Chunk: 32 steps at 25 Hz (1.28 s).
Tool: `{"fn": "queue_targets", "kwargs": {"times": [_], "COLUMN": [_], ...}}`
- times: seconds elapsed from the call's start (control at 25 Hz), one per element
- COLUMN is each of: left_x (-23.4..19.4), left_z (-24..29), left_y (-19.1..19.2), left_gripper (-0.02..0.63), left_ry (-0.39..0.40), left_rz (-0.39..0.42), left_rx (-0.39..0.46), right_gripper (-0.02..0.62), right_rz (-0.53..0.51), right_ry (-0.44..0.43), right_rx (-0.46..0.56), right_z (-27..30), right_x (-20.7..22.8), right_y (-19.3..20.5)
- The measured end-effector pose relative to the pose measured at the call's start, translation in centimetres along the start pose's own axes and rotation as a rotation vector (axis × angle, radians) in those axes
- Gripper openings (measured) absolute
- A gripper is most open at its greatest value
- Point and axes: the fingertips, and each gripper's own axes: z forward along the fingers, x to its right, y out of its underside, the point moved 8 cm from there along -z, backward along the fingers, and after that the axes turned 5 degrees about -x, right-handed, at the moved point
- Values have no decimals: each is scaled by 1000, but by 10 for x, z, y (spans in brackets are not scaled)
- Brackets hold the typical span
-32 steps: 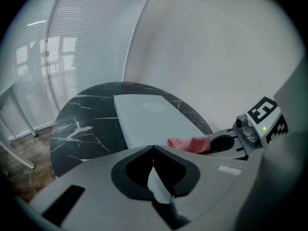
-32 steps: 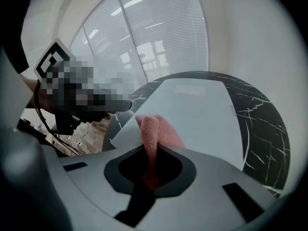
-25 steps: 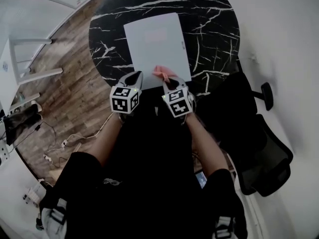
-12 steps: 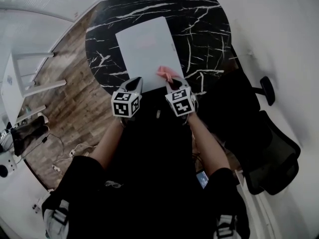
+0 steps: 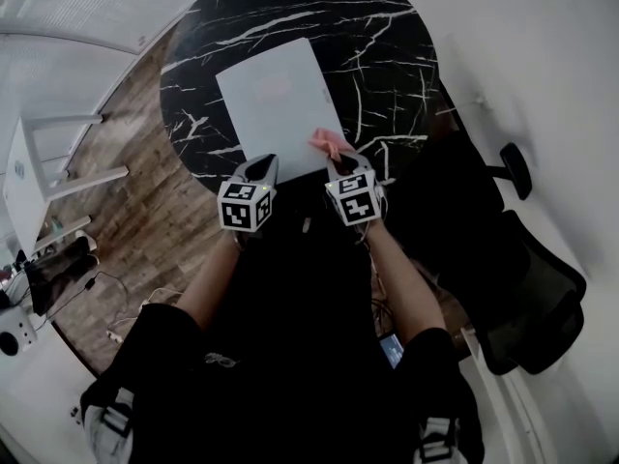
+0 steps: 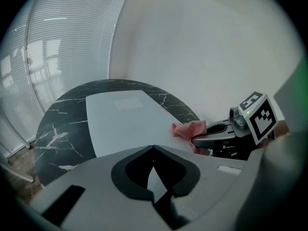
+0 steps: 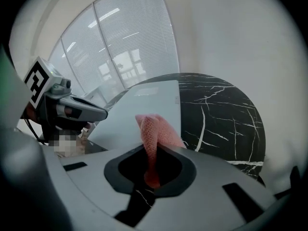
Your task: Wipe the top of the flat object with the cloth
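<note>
The pink mesh cloth [image 7: 153, 134], bunched at the near right corner of the pale grey flat rectangular board [image 5: 276, 104], is pinched by the right gripper [image 7: 151, 172] by a narrow fold only, so it may be pulled out during wiping. The smooth board, laid on the round black marble table [image 5: 387, 56], could be pushed away, as the left gripper [image 5: 259, 167], closed on nothing, is held at its near edge.

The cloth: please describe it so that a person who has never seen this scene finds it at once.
Find the round black marble table with a flat white object lying on it. At that object's near right corner, the right gripper pinches the cloth. It is small, pink and crumpled, the only coloured soft thing there.
</note>
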Motion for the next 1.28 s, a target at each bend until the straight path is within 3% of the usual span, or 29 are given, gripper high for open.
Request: {"fn": "queue_targets", "kwargs": {"times": [0.36,0.56,0.8,1.28], "left_x": [-8,-22,-50,-118], "left_z": [-3,-13,-29,-80], "left_y": [2,2,11,44], "left_gripper": [-2,-2,-2,-2], "left_ry": [8,7,-27,-157], "left_rz": [-26,-63,-135,-296], "left_rx": [13,53,92,165], "right_gripper": [14,14,14,14], "right_rz": [-30,-84,-159,-356], "right_ry": [32,27,-26,-149], "right_rx": [-24,29,57,19], "right_z": [-5,-16,-7,43], "right_x": [-2,-19,-56,-140], "right_y": [-7,-34,-71,-117]}}
